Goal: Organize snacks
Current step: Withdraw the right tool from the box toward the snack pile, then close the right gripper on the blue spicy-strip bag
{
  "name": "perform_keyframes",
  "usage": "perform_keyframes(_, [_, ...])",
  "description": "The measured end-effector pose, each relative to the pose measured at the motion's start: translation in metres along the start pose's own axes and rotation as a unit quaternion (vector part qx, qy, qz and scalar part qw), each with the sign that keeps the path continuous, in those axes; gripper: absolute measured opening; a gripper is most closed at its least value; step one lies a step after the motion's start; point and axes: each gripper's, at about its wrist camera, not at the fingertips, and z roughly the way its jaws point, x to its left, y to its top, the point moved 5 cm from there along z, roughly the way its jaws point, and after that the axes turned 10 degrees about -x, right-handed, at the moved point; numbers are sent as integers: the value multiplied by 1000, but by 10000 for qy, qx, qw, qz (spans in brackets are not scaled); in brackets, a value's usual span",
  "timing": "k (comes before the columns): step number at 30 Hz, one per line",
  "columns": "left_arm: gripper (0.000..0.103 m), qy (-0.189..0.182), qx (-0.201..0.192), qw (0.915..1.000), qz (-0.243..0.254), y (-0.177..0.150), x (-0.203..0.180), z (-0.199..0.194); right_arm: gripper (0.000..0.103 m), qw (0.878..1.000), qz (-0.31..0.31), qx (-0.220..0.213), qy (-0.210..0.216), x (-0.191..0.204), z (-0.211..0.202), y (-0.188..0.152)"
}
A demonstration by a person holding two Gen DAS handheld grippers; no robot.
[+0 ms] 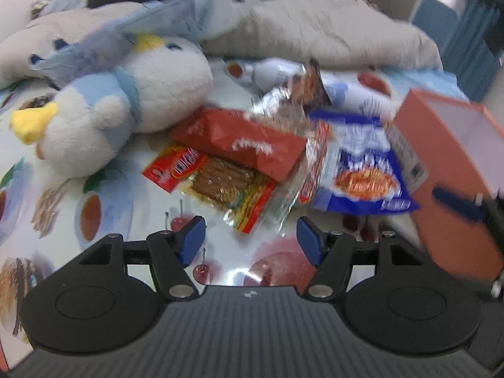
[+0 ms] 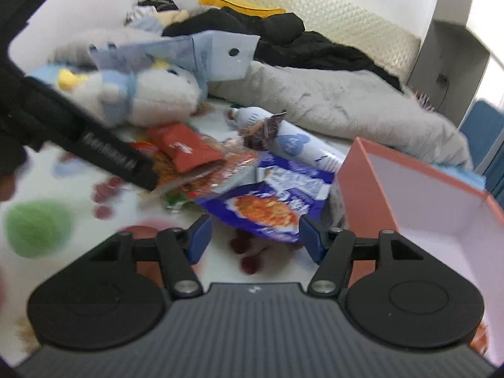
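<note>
A pile of snacks lies on a fruit-print cloth. A red packet (image 1: 242,141) rests on a clear pack of brown sticks (image 1: 220,182); a blue and white chip bag (image 1: 362,170) lies to the right, beside an open pink box (image 1: 453,170). My left gripper (image 1: 250,241) is open and empty, just short of the stick pack. My right gripper (image 2: 255,239) is open and empty, its blue pads either side of the chip bag's (image 2: 267,208) near edge. The pink box (image 2: 419,195) stands to its right. The red packet (image 2: 182,148) lies further left.
A white and blue plush penguin (image 1: 110,110) lies left of the pile. A grey pillow (image 1: 330,28) and dark clothes sit behind. A white bottle (image 2: 293,141) lies behind the bags. The left gripper's black body (image 2: 78,132) crosses the right wrist view.
</note>
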Motion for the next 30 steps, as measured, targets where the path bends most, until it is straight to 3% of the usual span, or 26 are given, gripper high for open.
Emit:
perform_keyframes(7, [69, -190, 236, 9990, 339, -11, 3, 29, 60, 9933, -1148, 87, 89, 14, 24, -11])
perform_keyframes(10, [68, -157, 188, 9981, 574, -12, 2, 34, 55, 9889, -1473, 118, 120, 22, 31, -17])
perform_keyframes(13, [59, -140, 179, 9971, 732, -13, -1, 37, 39, 9855, -1690, 76, 99, 28, 38, -20])
perform_keyframes(15, [55, -45, 304, 9949, 961, -16, -5, 39, 23, 9838, -1788, 43, 110, 30, 43, -21])
perform_keyframes(17, [54, 55, 236, 9924, 1209, -17, -9, 38, 15, 9818, -1895, 43, 71, 31, 46, -23])
perform_keyframes(25, [11, 334, 63, 9926, 1163, -9, -7, 31, 8, 9846, -1747, -61, 60, 22, 36, -17])
perform_keyframes(30, [6, 233, 149, 9915, 1273, -11, -15, 13, 3, 9874, -1576, -118, 63, 15, 16, -12])
